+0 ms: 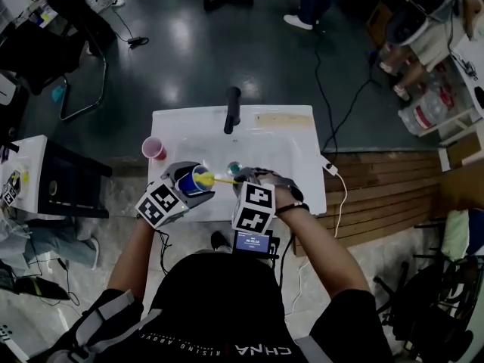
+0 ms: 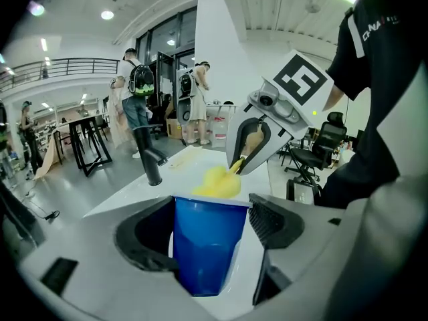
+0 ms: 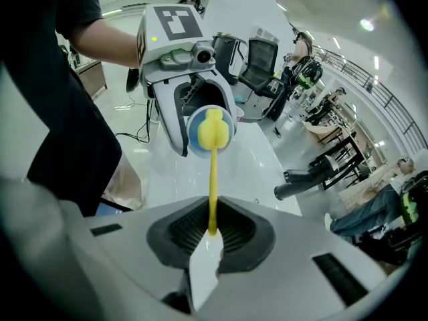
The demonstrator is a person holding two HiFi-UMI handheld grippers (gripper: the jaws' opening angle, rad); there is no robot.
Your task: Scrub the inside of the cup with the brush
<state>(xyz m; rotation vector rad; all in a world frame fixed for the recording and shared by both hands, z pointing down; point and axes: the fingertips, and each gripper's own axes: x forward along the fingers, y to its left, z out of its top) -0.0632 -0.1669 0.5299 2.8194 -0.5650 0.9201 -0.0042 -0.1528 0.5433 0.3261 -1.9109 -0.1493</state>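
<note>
Blue cup [image 1: 195, 181] is the centre of things, held in the air over the near part of the white sink [image 1: 287, 150], which fills the middle of the head view with a black faucet [image 1: 232, 110] at its far rim and a pink cup [image 1: 153, 148] on its left edge. Both tools are in play above that basin. The left gripper [image 1: 181, 184] is clamped on the blue cup, its two dark pads pressing the wall from either side, and the cup is tipped so that its mouth faces the person's right. The right gripper [image 1: 246, 180] is clenched on the thin yellow handle of the brush [image 3: 213, 186], which runs straight out from between its jaws toward the cup. The smallest piece, the yellow brush head [image 3: 212, 128], sits framed by the cup's rim in the right gripper view and shows at the lip in the left gripper view, so it appears to be at the mouth or just inside; how deep it reaches cannot be told. As a judgement, picking up and lining up are done, the head is only entering, and scrubbing the walls and bottom remains.
</note>
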